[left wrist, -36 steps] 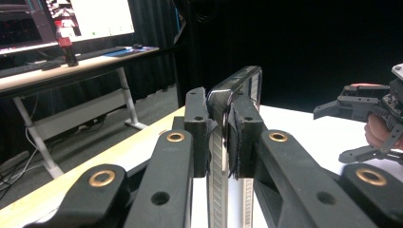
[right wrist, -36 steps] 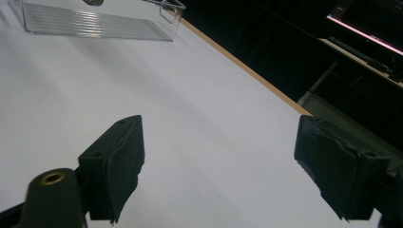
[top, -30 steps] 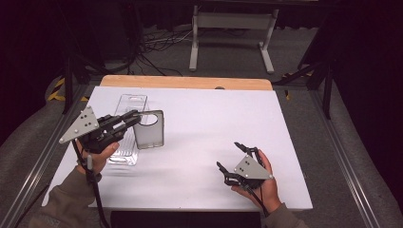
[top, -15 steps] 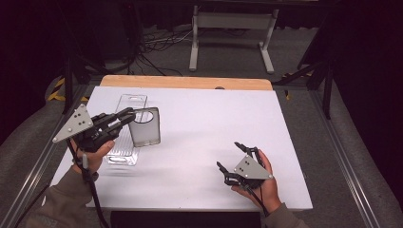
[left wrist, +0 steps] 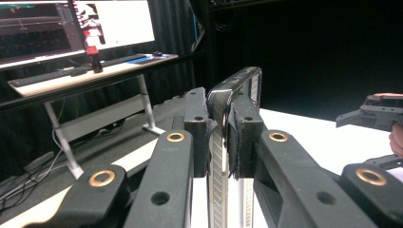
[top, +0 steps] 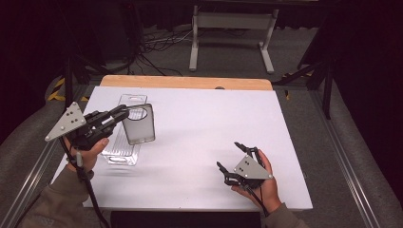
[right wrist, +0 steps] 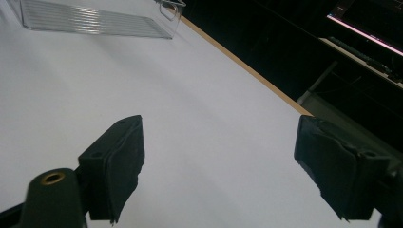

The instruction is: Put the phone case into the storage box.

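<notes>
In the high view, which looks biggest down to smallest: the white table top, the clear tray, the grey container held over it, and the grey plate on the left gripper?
1. Table top
2. Tray, partly hidden
3. Container
4. Plate

The container and plate look close in size, and both are raised nearer the camera, so their order is unsure.

A white table (top: 199, 142) carries 1 clear ribbed tray (top: 121, 149), lying near the table's left edge.
</notes>
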### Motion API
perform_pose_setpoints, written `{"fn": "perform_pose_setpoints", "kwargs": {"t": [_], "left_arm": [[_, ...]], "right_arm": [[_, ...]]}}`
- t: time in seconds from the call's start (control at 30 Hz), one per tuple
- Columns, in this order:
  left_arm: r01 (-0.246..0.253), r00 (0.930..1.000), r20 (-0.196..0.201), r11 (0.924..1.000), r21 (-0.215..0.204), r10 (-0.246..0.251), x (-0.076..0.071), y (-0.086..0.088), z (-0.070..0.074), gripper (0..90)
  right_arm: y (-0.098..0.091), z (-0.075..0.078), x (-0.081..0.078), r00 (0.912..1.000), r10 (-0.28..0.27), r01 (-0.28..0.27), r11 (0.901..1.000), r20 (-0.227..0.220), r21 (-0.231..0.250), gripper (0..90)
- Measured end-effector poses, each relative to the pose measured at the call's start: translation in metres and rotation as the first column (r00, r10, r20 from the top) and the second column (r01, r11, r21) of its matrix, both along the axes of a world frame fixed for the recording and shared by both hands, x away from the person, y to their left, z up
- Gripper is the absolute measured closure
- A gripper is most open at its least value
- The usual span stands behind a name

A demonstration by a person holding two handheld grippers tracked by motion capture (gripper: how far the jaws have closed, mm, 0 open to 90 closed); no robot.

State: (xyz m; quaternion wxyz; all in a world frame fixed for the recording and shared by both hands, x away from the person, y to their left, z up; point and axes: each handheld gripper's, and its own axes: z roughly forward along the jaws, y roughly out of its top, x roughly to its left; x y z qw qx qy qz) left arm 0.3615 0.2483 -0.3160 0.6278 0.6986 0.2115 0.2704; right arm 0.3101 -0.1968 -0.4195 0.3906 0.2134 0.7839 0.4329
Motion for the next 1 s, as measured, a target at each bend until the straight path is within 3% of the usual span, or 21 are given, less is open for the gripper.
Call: {"fn": "perform_pose_setpoints", "kwargs": {"t": [1.0], "left_arm": [[-0.092, 0.9956, 0.01, 0.9948, -0.043, 0.093, 0.003, 0.038, 0.004, 80.7]], "right_arm": [[-0.001, 0.001, 0.0, 1.0, 0.0, 0.0, 1.0, 0.001, 0.006, 18.4]]}}
